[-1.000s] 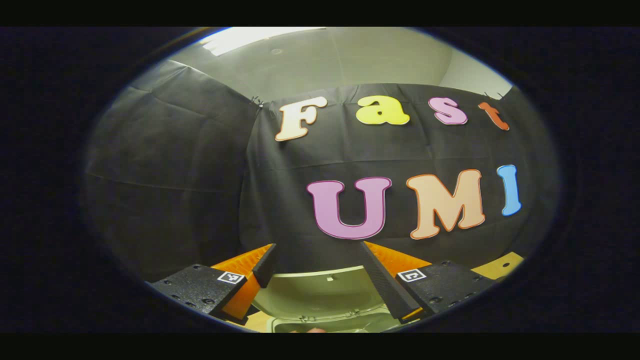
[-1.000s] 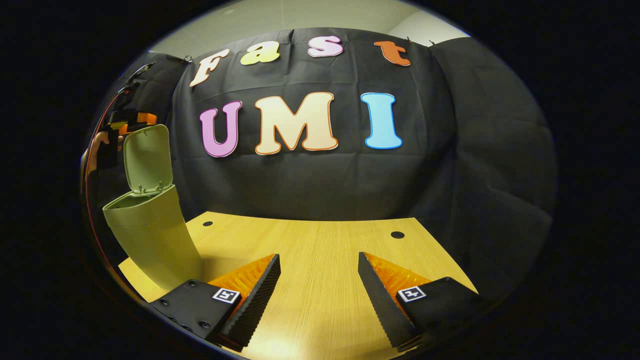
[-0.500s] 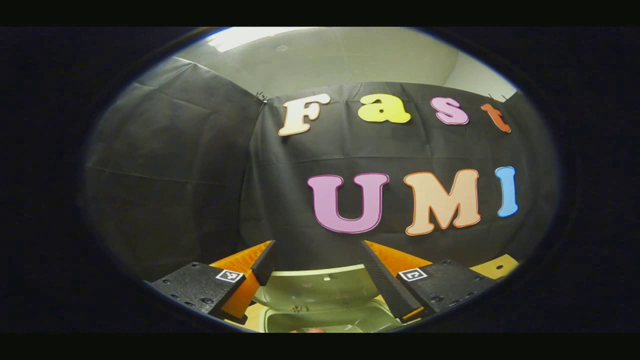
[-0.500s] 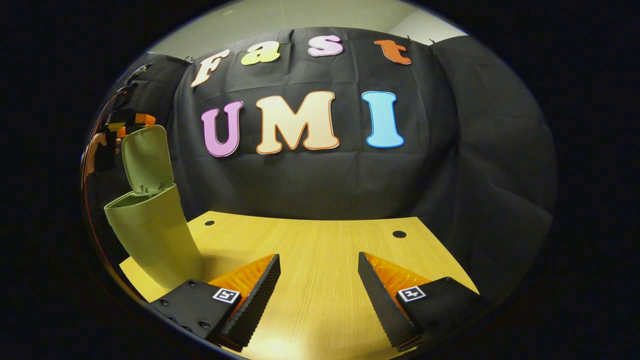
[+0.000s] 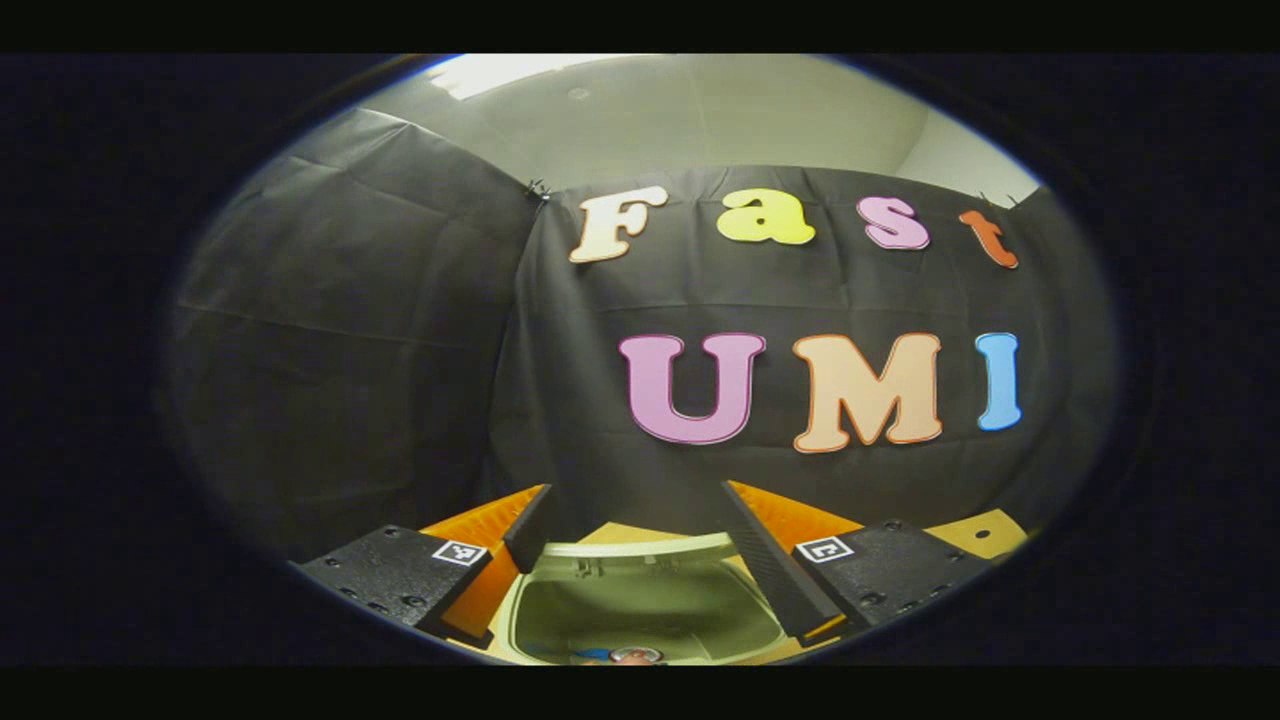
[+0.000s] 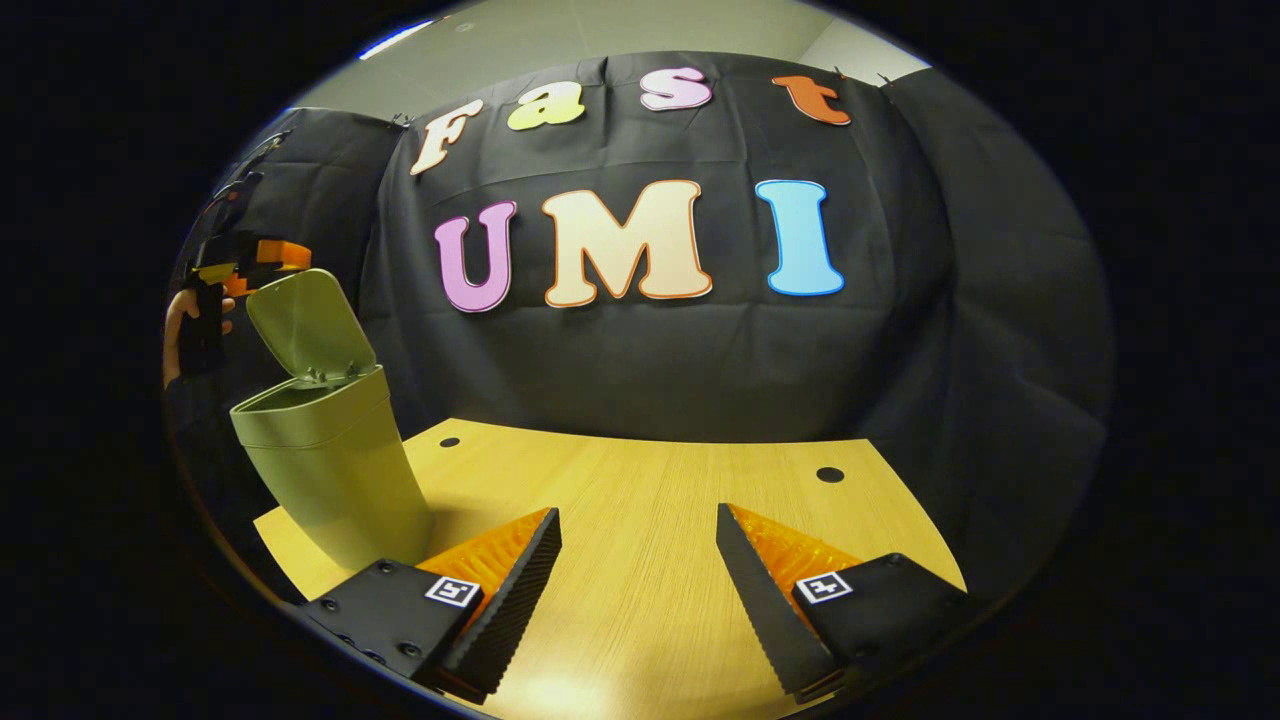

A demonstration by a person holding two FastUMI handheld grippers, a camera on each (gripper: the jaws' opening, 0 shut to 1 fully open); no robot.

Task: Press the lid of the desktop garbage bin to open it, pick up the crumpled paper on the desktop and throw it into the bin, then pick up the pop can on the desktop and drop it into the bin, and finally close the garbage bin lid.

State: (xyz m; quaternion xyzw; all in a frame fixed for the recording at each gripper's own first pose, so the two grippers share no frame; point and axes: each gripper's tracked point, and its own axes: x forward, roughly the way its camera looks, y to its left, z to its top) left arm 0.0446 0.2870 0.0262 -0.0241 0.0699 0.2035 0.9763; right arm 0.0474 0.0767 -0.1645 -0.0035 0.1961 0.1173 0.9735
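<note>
The final step, closing the lid (image 6: 308, 325), is judged in hand. The green bin (image 6: 335, 470) stands far left on the desk (image 6: 640, 560). The left gripper (image 5: 640, 545), spread and empty, is held above the half-lowered lid; downward pressing is required. The right gripper (image 6: 638, 560) is held wide open, empty.

At the left of the right gripper view, the bin (image 6: 330, 480) stands on the table (image 6: 640, 500), its lid (image 6: 310, 325) tilted over the mouth and narrowing the way in. The left gripper (image 6: 262, 258) hovers against the lid's top edge. Bare tabletop spreads centre and right, walled behind by black cloth (image 6: 900, 350).
</note>
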